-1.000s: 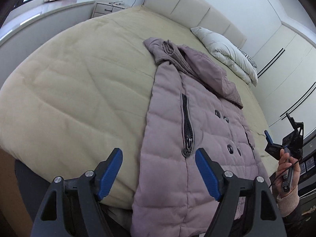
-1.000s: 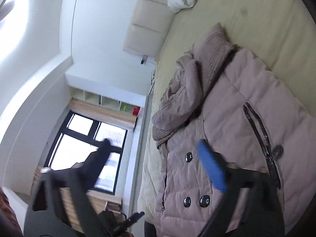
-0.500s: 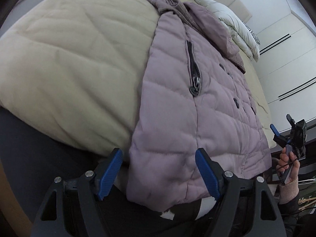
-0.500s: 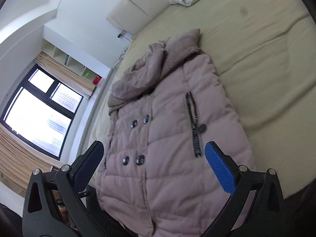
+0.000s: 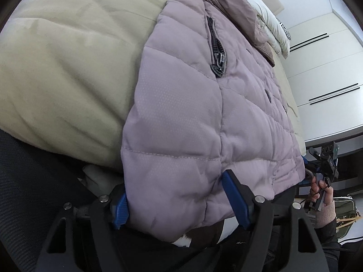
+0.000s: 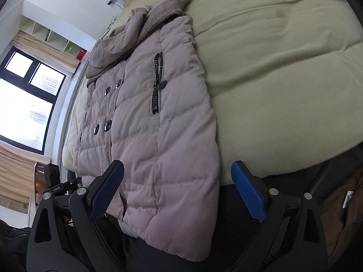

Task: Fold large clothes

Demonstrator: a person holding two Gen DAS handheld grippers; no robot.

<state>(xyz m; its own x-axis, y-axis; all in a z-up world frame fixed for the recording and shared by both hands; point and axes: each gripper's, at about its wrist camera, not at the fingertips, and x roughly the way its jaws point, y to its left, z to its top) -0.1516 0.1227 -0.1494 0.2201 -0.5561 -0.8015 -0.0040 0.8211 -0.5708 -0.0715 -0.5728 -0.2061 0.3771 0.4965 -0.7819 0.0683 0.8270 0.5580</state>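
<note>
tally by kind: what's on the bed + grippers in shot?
Puffer jacket: 1
Pillows: 2, a white one and a striped one mostly hidden behind it
Grippers: 2, left gripper with the jacket hem between its open fingers, right gripper open at the hem
Total: 5

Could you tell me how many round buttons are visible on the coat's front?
4 in the right wrist view: an upper pair below the collar and a lower pair further down the coat. Folds may hide more.
</note>
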